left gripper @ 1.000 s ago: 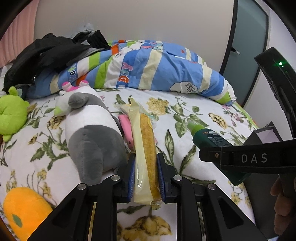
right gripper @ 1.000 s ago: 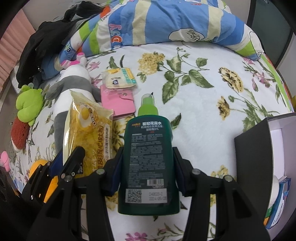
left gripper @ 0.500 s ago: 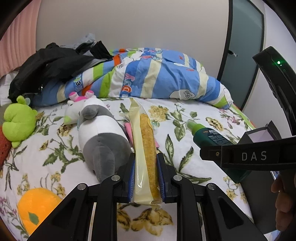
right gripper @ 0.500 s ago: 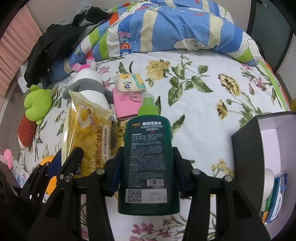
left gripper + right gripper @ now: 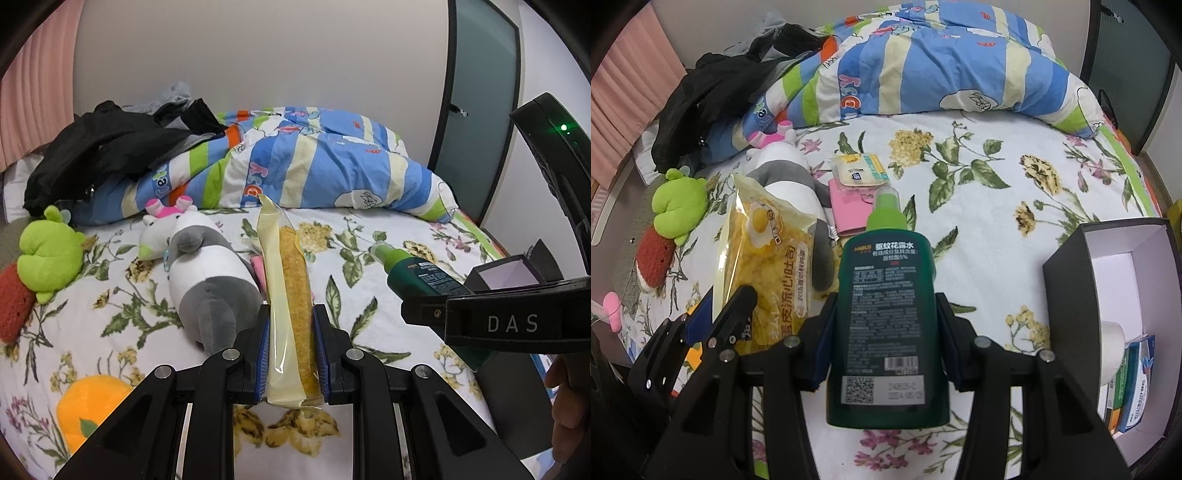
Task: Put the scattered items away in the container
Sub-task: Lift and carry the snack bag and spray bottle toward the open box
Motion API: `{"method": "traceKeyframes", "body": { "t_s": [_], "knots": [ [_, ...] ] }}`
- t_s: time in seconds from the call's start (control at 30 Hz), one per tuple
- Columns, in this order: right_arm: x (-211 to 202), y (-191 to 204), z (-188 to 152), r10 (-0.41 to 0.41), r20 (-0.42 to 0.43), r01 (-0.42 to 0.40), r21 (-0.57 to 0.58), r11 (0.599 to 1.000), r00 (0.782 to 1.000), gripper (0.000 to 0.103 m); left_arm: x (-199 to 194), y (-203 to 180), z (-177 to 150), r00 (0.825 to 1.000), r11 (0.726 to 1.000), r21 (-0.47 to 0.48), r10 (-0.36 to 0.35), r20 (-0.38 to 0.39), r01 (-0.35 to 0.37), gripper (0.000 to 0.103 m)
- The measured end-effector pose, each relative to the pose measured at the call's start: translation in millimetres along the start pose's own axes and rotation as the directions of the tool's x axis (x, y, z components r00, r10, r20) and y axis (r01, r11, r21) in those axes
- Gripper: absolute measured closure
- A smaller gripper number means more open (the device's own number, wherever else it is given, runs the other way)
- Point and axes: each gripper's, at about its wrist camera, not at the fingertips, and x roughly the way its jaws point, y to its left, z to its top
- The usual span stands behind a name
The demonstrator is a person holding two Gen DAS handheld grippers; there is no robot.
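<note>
jaws clamp green bottle (image 5: pixel 888 317); cap forward | toast packet (image 5: pixel 291 306) edge-on, lengthwise

Your left gripper (image 5: pixel 290 354) pinches a clear-wrapped bread packet (image 5: pixel 290 295) edge-on above the floral bed (image 5: pixel 369 229). Just left of it lies a grey-and-white plush (image 5: pixel 210 280), with a green plush (image 5: pixel 50 251) farther left. To your right, the right gripper (image 5: pixel 424 314) clamps a green spray bottle (image 5: pixel 413 275) beside the black box (image 5: pixel 513 273).
</note>
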Motion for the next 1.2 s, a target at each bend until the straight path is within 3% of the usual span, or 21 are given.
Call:
{"method": "traceKeyframes", "body": {
  "t_s": [0.37,0.7,1.2],
  "knots": [
    [-32,-12,-21,0.002,0.024,-0.003,0.012,1.0,1.0,0.054,-32,-24,2,1.0,0.999,0.042,-0.023,0.014,0.023,0.082],
    [-65,-47,-48,-0.015,0.043,0.013,0.051,0.999,0.999,0.054,-48,-63,-6,0.998,0.994,0.095,-0.047,-0.029,0.049,0.082],
    [-122,-136,-95,-0.09,0.074,0.077,0.16,0.984,0.993,0.054,-65,-173,-18,0.981,0.959,0.219,-0.159,-0.11,0.18,0.082]
  ]
}}
